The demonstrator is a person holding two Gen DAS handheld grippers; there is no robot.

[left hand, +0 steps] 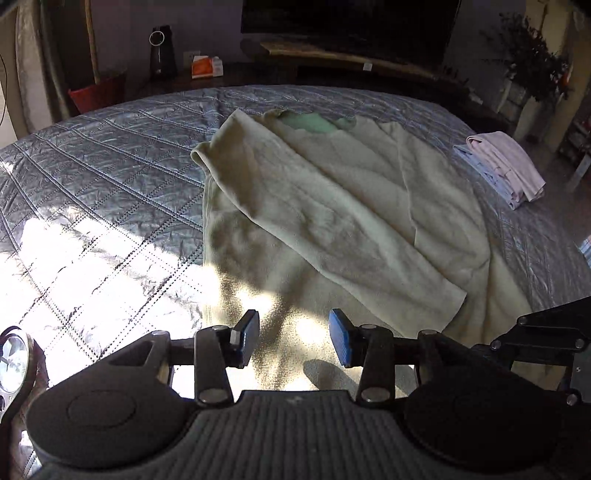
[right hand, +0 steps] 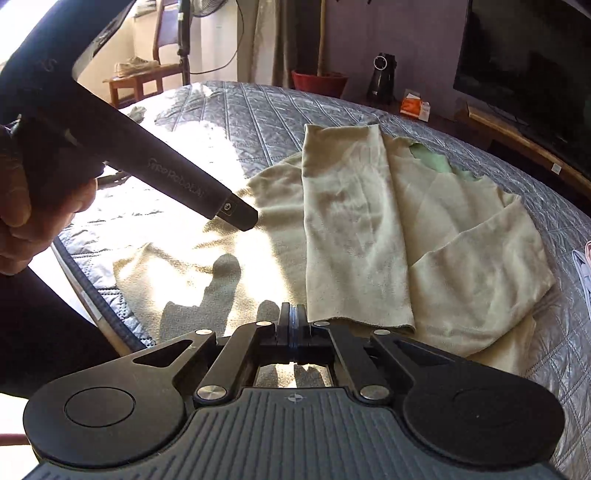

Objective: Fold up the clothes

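Left wrist view looks down on a bed [left hand: 122, 147] under a shiny grey quilted cover, with strong sunlight falling across its near side. A pale yellow-green fleece top [left hand: 332, 206] lies spread in the middle of the bed; one long sleeve is folded diagonally across the body, and a green lining shows at the neck opening on the far edge. In the right wrist view the same top [right hand: 354, 229] has a second flap folded in from the right. A small stack of folded clothes [left hand: 502, 166], pink over light blue, sits near the right edge of the bed, well apart from the top. Beyond the bed stand a dark television [left hand: 351, 22] on a low wooden shelf, a red pot [left hand: 98, 92] and an orange box [left hand: 207, 66]. The left gripper [left hand: 293, 338] hovers over the near hem with its fingers apart and nothing between them. The right gripper [right hand: 293, 321] has its fingers pressed together, empty, just beside the folded sleeve's cuff. A hand [right hand: 33, 206] grips the left gripper's handle.
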